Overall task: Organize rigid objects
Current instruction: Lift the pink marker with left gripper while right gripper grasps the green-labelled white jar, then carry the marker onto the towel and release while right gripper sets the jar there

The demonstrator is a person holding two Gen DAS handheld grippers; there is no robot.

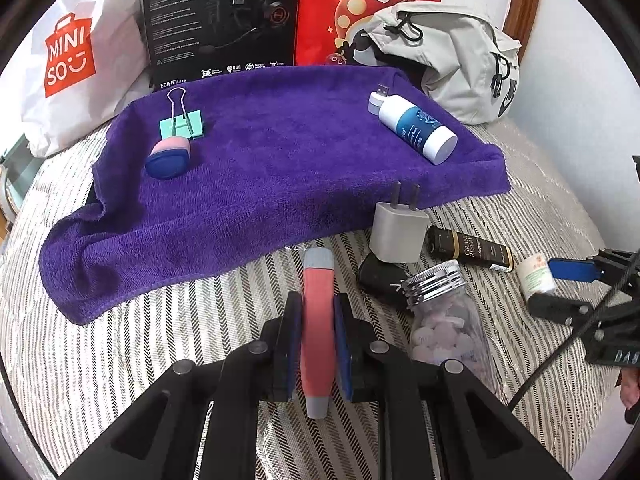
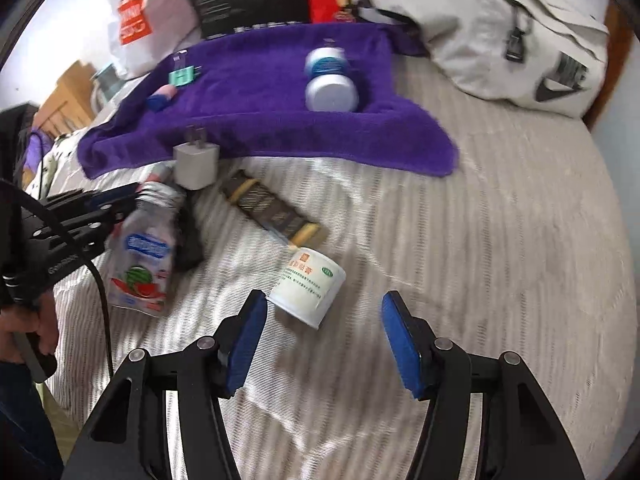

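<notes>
Left wrist view shows the left hand-held gripper [image 1: 316,344] clamped on a slim pink tube with grey ends [image 1: 317,312], held lengthwise between the blue pads and pointing toward the purple towel [image 1: 260,184]. That grip, taken around the middle of the tube, likely keeps it from tipping as it is carried. The towel seems to be the collecting place: a mint binder clip [image 1: 182,124], a pink-and-blue oval piece [image 1: 170,158], a white-and-blue bottle [image 1: 416,128] lying on its side and a small USB plug [image 1: 378,98] rest on it already.

Unsorted things lie on the striped bedcover [image 1: 140,340] just off the towel's near edge: a white charger [image 1: 398,236] standing prongs-up, a dark brown tube [image 1: 470,248], a silver-capped bottle of pale tablets [image 1: 444,320] and a black item under the charger.

Right wrist view has the right hand-held gripper [image 2: 324,340] spread wide with nothing between its pads, low over the bed, with a small white jar [image 2: 308,284] lying on its side just beyond the left pad. It looks set to take that jar.

Room is best in the towel's middle, broad and bare between the clip group and the bottle. The towel's front edge is rumpled and folded, so a tube set there might roll back off. Boxes, a white shopping bag [image 1: 68,64] and a grey bag [image 1: 460,60] crowd the far side, leaving little room beyond.
</notes>
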